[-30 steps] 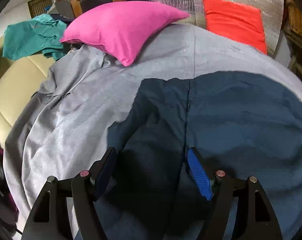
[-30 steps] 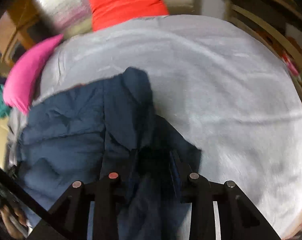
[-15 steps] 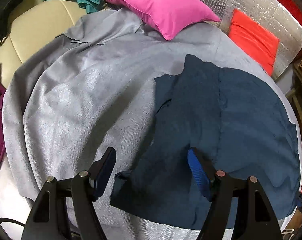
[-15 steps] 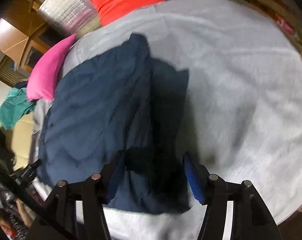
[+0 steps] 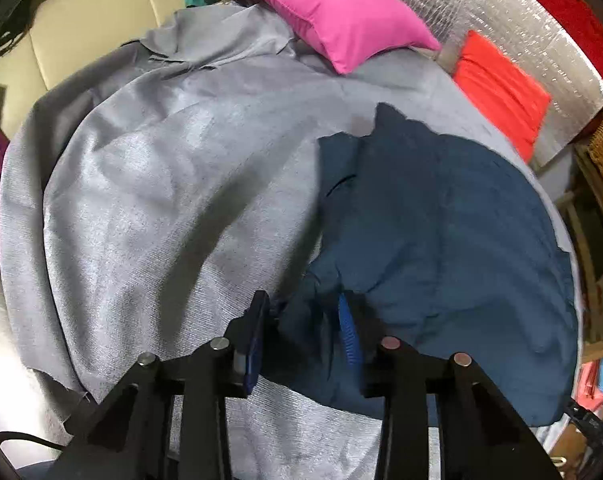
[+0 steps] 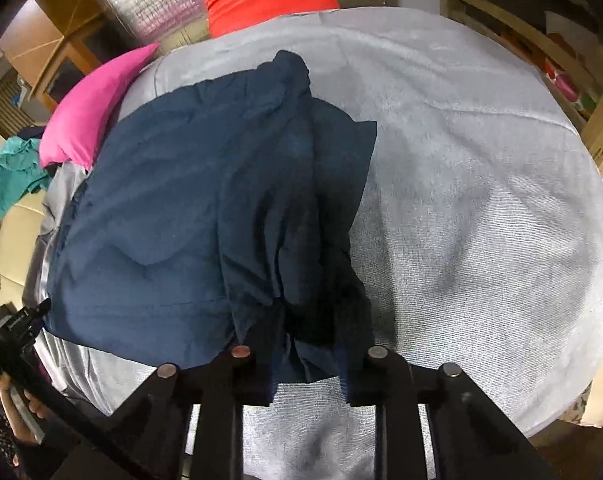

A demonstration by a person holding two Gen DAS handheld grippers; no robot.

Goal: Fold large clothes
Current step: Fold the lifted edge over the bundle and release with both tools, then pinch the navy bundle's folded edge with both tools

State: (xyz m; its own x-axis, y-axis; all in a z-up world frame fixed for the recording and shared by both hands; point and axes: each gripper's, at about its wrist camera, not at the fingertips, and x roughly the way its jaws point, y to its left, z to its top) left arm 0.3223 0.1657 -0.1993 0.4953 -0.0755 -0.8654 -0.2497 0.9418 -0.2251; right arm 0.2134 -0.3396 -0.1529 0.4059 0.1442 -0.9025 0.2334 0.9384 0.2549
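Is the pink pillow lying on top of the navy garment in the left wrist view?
No, the pink pillow lies apart from the navy garment, with grey sheet between them.

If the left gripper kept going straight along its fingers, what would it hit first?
Probably the navy garment: its near edge already sits bunched between the left gripper fingers, with grey sheet beneath.

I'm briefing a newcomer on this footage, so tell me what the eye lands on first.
The large dark navy garment dominates, spread over the grey bedspread, with both grippers at its near edge: the left gripper and the right gripper each have bunched navy cloth between their fingers. Behind, a bright pink pillow and an orange-red cushion lie by a silver quilted foil panel.
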